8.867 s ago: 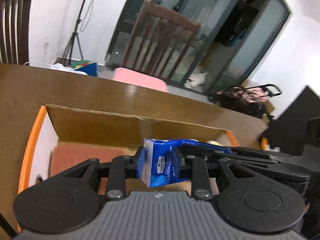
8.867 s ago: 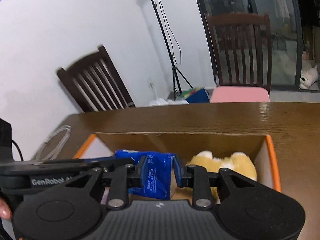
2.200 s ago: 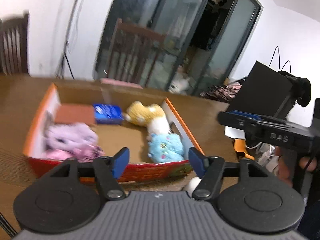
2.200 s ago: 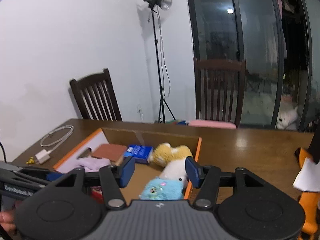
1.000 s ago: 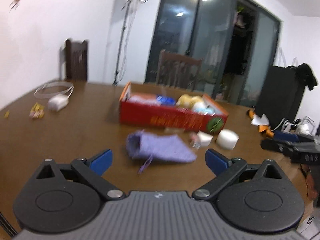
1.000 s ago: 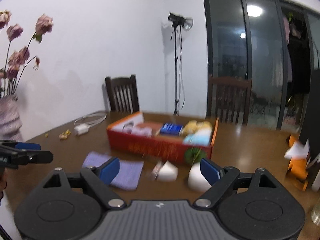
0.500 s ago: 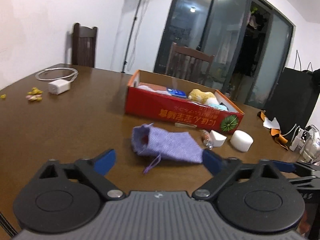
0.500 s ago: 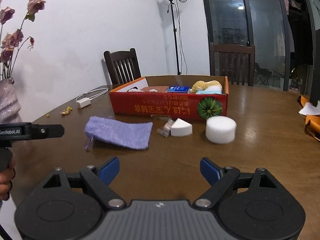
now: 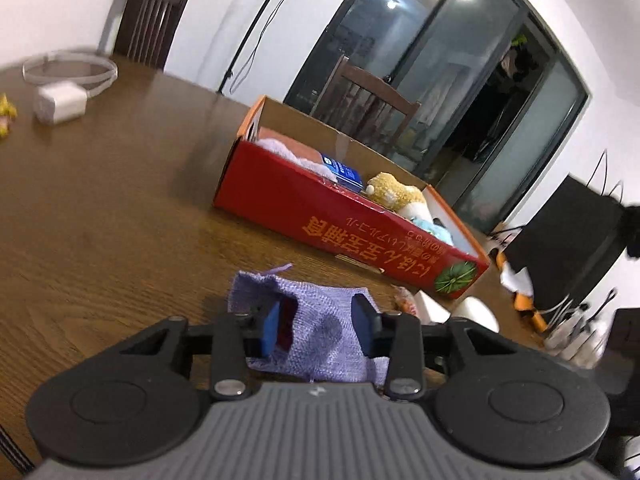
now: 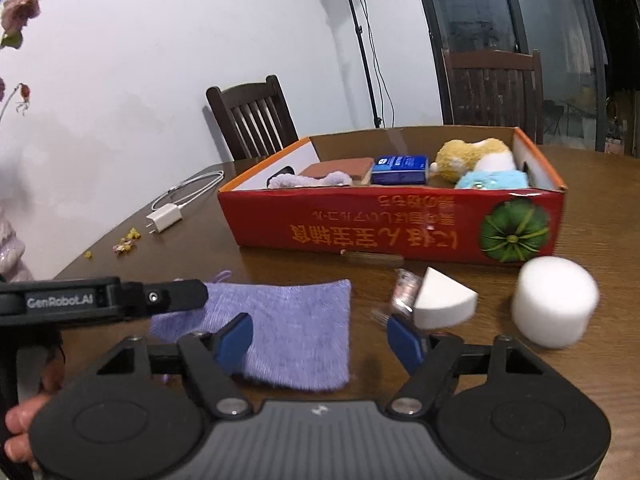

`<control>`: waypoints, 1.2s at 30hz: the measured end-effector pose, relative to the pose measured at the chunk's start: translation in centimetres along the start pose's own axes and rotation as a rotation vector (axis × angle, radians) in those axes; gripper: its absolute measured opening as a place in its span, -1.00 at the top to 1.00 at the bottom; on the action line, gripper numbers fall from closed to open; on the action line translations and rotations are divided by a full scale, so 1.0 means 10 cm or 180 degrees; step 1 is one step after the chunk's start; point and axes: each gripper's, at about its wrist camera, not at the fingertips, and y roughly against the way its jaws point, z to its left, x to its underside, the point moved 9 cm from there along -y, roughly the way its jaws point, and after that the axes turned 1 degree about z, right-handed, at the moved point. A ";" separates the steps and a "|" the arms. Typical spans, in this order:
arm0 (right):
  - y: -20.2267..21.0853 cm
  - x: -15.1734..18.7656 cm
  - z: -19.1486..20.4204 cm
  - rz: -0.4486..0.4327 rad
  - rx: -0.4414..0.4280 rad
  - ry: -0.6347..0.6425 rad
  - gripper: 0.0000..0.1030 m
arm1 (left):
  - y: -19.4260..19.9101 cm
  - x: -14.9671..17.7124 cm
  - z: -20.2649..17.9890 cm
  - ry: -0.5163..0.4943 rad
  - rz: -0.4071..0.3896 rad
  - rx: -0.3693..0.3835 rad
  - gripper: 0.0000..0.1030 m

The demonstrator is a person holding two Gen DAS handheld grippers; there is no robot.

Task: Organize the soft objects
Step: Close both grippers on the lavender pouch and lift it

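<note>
A purple knitted pouch (image 9: 316, 332) (image 10: 288, 328) lies flat on the wooden table in front of the red cardboard box (image 9: 352, 232) (image 10: 400, 224). My left gripper (image 9: 318, 330) is half open, its fingers straddling the pouch's open end. My right gripper (image 10: 320, 342) is open just above the pouch's near right corner. The box holds a blue tissue pack (image 10: 400, 169), a yellow plush (image 10: 468, 156), a light blue plush (image 10: 492, 180), a lilac plush (image 10: 308, 179) and a brown sponge (image 10: 340, 168).
A white foam cylinder (image 10: 554, 302), a white wedge sponge (image 10: 442, 300) and a small wrapped item (image 10: 404, 292) lie right of the pouch. A white charger with cable (image 10: 166, 218) and small crumbs (image 10: 126, 242) lie at the left. Chairs stand behind the table.
Both grippers have moved forward and down to the purple pouch. The left gripper's fingers have narrowed around the pouch's open end. The right gripper's fingers have narrowed a little.
</note>
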 end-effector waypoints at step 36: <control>1.23 0.73 0.16 -0.0136 0.0140 0.0243 0.90 | 0.78 0.81 -0.84 -0.0440 0.0198 0.0501 0.64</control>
